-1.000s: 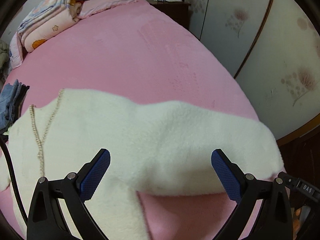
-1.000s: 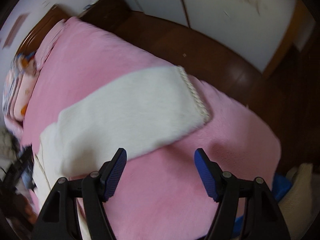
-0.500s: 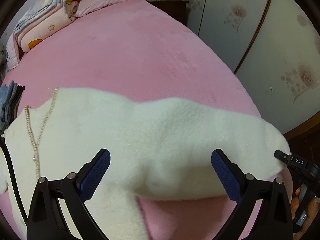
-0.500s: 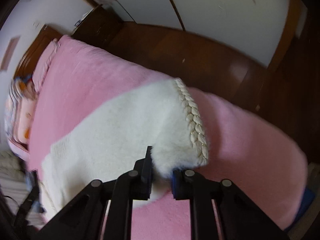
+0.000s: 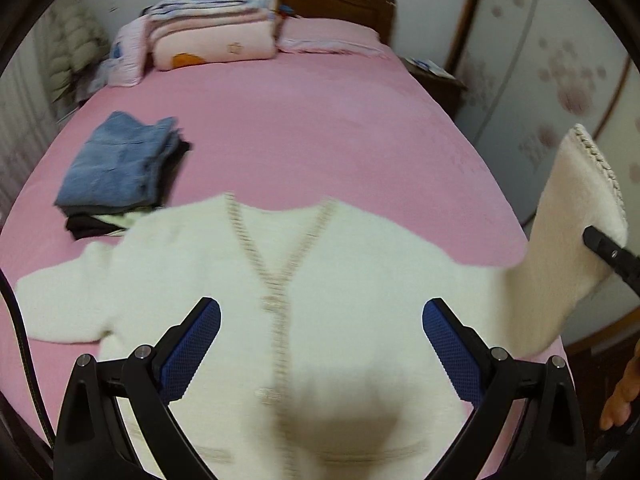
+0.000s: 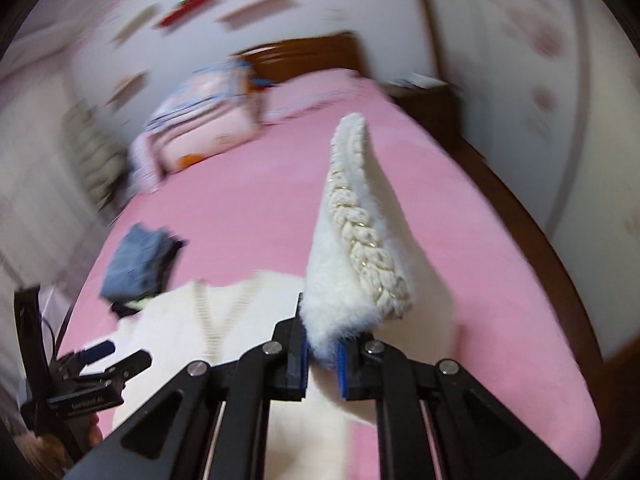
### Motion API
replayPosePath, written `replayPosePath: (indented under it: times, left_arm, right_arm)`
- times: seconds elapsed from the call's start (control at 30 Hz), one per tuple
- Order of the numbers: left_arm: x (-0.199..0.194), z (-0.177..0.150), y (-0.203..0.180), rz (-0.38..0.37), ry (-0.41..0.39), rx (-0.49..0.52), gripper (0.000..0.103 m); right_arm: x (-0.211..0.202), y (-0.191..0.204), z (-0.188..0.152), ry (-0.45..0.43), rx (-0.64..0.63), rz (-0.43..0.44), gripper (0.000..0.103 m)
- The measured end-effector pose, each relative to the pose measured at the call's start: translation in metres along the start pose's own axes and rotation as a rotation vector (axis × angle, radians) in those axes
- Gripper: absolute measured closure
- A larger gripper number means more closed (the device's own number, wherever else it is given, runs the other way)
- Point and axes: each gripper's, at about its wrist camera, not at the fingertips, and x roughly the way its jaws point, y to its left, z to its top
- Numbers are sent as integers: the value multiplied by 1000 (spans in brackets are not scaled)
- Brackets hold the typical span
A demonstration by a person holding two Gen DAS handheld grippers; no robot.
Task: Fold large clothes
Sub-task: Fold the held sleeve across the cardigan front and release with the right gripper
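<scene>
A fluffy white cardigan with beaded trim lies front up on the pink bed. My left gripper is open and empty, hovering above the cardigan's chest. My right gripper is shut on the cardigan's right sleeve near its braided cuff and holds it raised off the bed. In the left wrist view the lifted sleeve stands at the right, with the right gripper's tip on it. The left gripper shows at the lower left of the right wrist view.
A stack of folded jeans and dark clothes lies on the bed's left side. Folded quilts and a pillow sit by the wooden headboard. A nightstand and wardrobe doors stand to the right.
My right gripper shut on the sleeve's cuff and lifted it off the bed, swinging toward the cardigan's body. My left gripper swung round to face the cardigan's front.
</scene>
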Motion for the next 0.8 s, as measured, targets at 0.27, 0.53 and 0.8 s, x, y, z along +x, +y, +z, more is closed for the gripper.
replayPosePath:
  times: [0.27,0.53,0.8]
  left_arm:
    - [43,-2,162,-44,96,-31,2]
    - [131,-28,184,-179,239,-15,2]
    - [198,-40,158,-305,338,-30,8]
  right_arm:
    - [122,210,-78,99,-243,53,81]
    - [188,248,-187,418,-276,-17,80]
    - [165,171,-187,449,-114,-143,79]
